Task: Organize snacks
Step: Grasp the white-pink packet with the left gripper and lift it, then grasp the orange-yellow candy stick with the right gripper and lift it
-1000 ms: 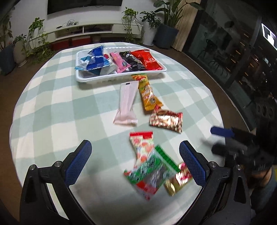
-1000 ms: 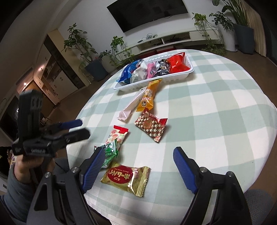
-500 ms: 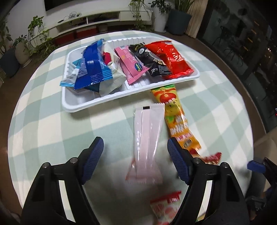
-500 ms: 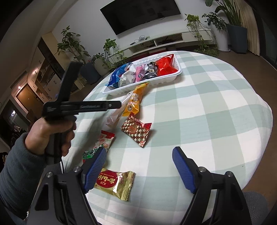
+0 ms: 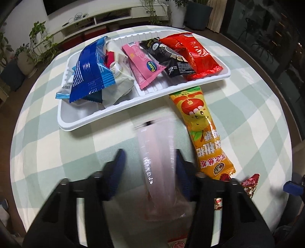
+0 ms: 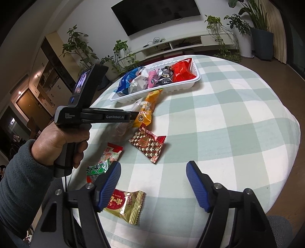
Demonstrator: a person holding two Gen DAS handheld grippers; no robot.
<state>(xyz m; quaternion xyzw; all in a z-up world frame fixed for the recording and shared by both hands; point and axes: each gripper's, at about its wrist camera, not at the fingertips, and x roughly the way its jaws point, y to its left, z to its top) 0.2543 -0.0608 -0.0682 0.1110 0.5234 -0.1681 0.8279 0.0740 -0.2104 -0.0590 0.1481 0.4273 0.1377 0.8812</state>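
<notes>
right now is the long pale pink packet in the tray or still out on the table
Out. The pale pink packet lies on the tablecloth just short of the white tray, between the closing left gripper fingers.

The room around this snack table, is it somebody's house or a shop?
Most likely a home's living room. A big dark television hangs on the wall above a low white media shelf, and leafy potted houseplants stand along the walls.

The pale pink packet (image 5: 158,162) is motion-blurred, so its print is unreadable. Beside it, the left gripper (image 5: 150,167) fingers are smeared too. Below the packet, a red-and-white wrapper (image 5: 178,242) is cut off by the frame's bottom edge.
</notes>
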